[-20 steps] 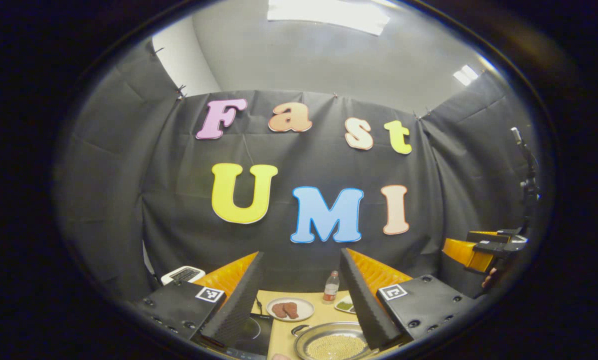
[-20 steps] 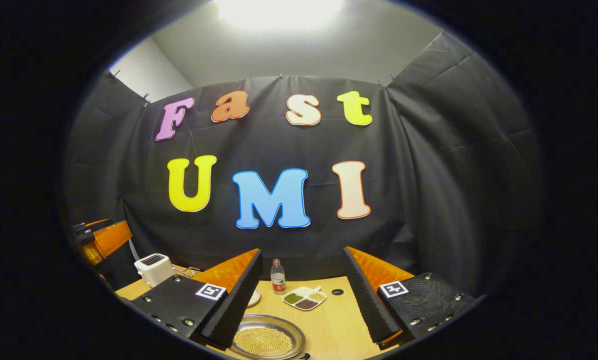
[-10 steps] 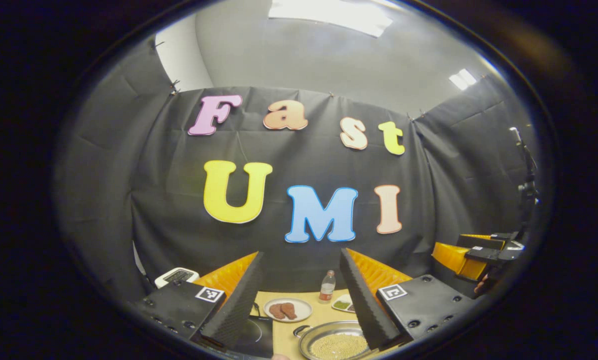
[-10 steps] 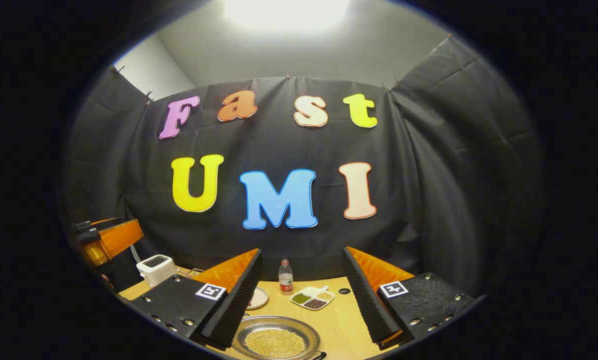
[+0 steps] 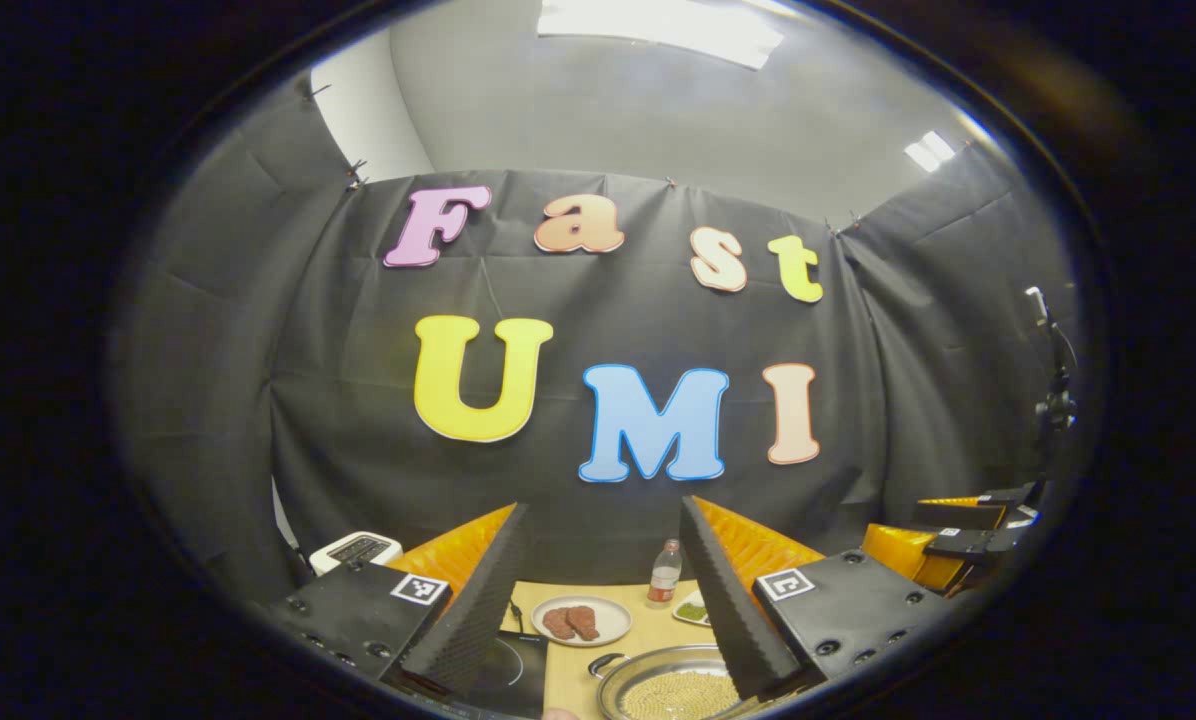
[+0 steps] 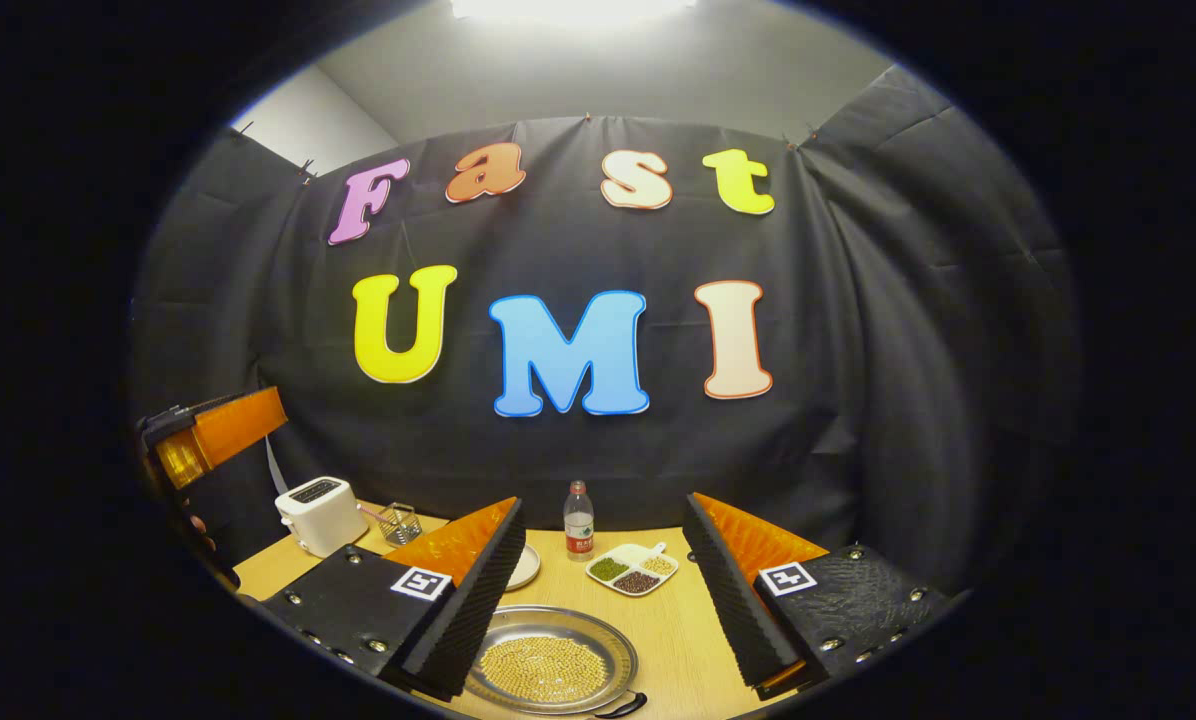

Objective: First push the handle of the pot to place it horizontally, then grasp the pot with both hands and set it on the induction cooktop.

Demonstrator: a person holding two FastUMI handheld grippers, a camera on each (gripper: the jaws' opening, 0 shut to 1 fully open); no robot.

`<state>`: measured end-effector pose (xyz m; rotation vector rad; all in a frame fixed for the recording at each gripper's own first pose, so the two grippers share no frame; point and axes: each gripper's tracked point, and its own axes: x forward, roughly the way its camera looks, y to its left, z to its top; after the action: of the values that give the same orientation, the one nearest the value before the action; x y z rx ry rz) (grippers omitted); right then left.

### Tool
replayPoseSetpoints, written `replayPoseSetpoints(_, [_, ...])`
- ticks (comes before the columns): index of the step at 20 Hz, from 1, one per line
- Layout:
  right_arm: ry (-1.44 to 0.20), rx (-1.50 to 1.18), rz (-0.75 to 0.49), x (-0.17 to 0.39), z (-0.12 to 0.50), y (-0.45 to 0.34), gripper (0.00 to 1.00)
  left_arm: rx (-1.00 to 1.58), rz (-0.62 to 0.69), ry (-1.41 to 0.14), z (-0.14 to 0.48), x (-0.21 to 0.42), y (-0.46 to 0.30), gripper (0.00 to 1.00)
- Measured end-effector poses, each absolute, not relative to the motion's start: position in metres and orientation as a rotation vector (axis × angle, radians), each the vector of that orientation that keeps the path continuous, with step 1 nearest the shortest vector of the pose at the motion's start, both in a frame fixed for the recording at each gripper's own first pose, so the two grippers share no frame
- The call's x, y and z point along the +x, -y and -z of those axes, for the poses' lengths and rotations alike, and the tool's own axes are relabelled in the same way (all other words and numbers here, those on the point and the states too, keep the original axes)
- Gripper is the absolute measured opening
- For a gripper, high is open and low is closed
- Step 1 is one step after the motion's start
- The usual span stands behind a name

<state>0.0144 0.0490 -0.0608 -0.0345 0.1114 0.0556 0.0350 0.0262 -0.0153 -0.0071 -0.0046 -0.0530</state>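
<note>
Worktop (image 6: 658, 640) of pale wood carries everything, largest first: the black induction cooktop (image 5: 513, 668), then beside it the shallow round steel pot (image 6: 550, 660) of yellow beans, unlifted. Both the left hand-held gripper (image 5: 598, 600) and right hand-held gripper (image 6: 603, 600) hang wide, holding nothing; every step seems pending.

Bare table (image 6: 678, 630) is lying open right of the pot (image 6: 550, 660). A dish (image 6: 635, 574) and bottle (image 6: 579, 520) are standing toward the far edge; a toaster (image 6: 319, 512) is crowding the far left corner.
</note>
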Motion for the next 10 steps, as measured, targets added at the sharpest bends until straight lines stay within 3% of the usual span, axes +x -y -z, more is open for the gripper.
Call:
replayPoseSetpoints(6, [-0.248,0.028,-0.109,0.009,0.121,-0.054,0.96,0.001,0.092,0.010,0.025,0.037,-0.022,0.99])
replayPoseSetpoints(10, [-0.424,0.040,-0.122,-0.004,0.182,-0.057,0.95,-0.002,0.082,-0.008,0.035,0.037,-0.026,0.96])
